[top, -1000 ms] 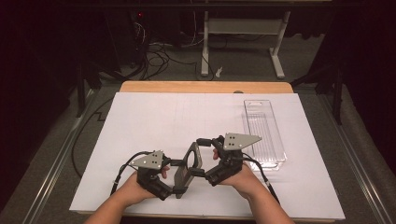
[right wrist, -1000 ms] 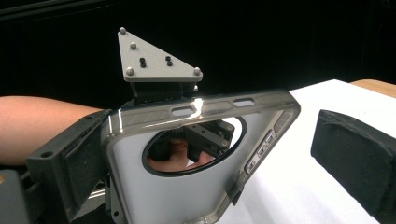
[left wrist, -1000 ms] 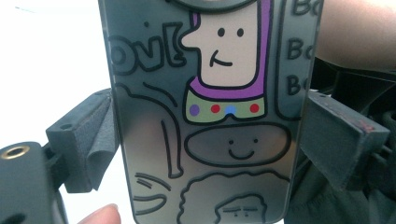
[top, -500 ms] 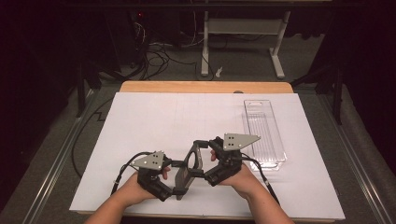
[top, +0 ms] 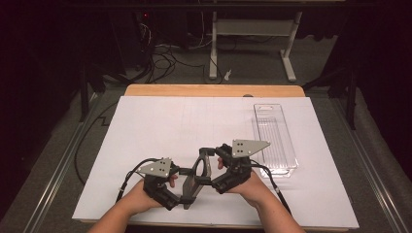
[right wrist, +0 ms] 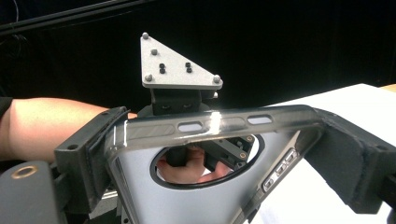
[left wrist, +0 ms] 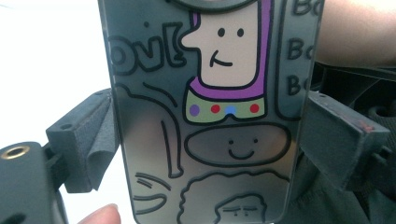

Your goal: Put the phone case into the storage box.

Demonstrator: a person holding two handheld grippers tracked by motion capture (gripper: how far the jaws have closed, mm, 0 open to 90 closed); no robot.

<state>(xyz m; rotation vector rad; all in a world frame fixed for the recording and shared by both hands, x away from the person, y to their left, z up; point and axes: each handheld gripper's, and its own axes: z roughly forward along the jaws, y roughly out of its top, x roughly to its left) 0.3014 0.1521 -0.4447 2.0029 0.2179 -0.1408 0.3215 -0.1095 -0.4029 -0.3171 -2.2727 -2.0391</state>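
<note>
While both grippers clamp the same phone case [top: 196, 175], the relation that matters is how its long axis runs between them. Nearest the person, the left gripper [top: 171, 187] has its jaws closed across the width of the case at its lower end; in the left gripper view the cartoon-printed case [left wrist: 210, 116] sits square between the two jaw pads, its long axis running straight away from that claw. Just beyond, the right gripper [top: 219, 167] grips the far end: in the right gripper view the case's rim with its button slots [right wrist: 219, 123] spans from one jaw to the other, and the camera cut-out lies just below the rim. So the case bridges the two claws, held off the white sheet [top: 160, 126], slanting from the left claw forward toward the right one. Farther off, beyond and to the right of the right gripper, a clear plastic tray [top: 274, 141] lies lengthwise on the sheet, nearer the right hand [top: 245, 189] than the left hand [top: 138, 199].
</note>
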